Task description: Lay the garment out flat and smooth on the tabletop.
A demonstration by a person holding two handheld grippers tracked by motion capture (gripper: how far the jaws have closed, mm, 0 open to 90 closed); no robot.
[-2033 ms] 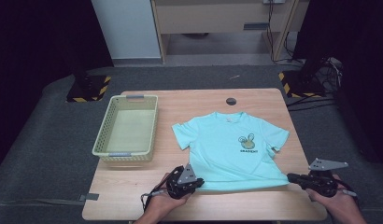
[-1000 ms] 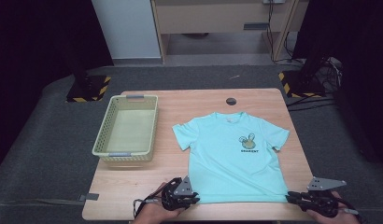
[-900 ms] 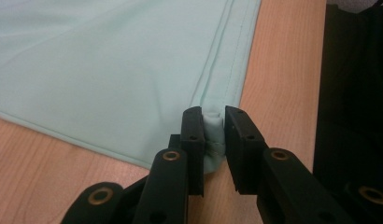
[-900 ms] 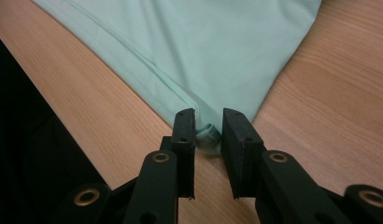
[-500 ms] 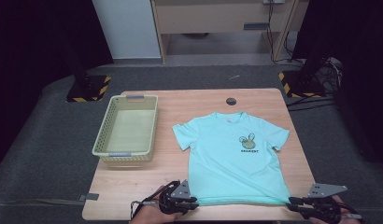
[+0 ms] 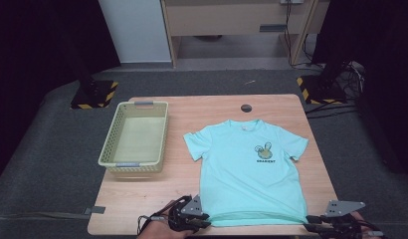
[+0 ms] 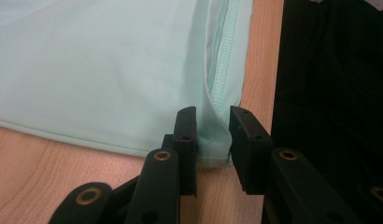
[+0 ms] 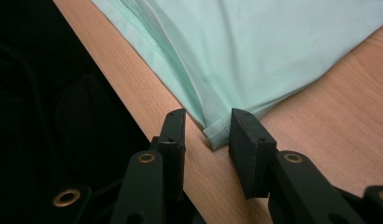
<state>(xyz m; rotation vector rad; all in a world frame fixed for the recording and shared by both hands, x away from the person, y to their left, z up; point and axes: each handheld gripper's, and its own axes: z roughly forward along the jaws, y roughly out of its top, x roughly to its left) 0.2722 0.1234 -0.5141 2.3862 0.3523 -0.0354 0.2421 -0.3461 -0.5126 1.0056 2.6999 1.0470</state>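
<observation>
A mint-green T-shirt [image 6: 252, 169] with a small printed logo lies flat on the wooden table [image 6: 142, 199], collar away from me and hem along the near edge. My left gripper [image 6: 204, 221] sits at the hem's left corner and my right gripper [image 6: 311, 230] at its right corner. In the left gripper view the shirt [image 7: 110, 70] has its corner between the jaws of the left gripper [image 7: 213, 116], which stand apart around it. The right gripper [image 8: 207, 116] is likewise open, with the shirt [image 8: 250, 56] corner lying in the gap at the table edge.
A pale yellow-green plastic basket [image 6: 132, 167] stands on the table's left half. A small black round disc [image 6: 247, 107] lies near the far edge. Grey carpet surrounds the table, with dark stands at the back corners.
Both grippers have drawn back toward the near table edge, and the shirt has slid toward me with them. Its hem now lies at the near edge.
</observation>
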